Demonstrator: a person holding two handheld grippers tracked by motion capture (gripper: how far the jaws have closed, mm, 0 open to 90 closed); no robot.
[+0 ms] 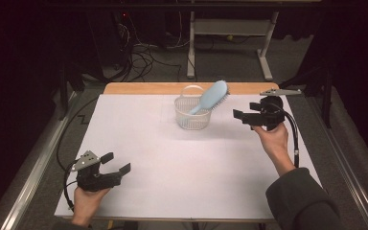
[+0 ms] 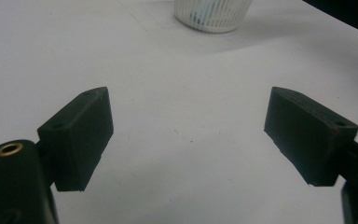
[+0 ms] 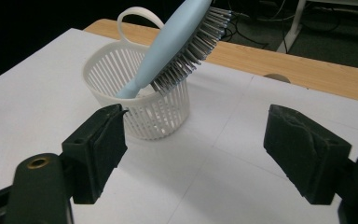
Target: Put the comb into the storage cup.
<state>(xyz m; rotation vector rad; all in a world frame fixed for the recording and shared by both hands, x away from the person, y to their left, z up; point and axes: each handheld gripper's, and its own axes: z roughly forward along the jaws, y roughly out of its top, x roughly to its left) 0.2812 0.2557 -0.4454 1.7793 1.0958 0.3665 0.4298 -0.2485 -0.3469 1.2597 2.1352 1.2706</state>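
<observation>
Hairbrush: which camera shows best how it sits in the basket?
The right gripper view: the hairbrush is close, handle down in the basket, bristled head leaning over the rim. The high view shows the same lean, smaller. The left gripper view catches a blue bit through the basket's slats.

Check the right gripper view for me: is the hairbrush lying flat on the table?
No. The hairbrush stands tilted with its handle down inside the white basket, head leaning out over the rim.
</observation>
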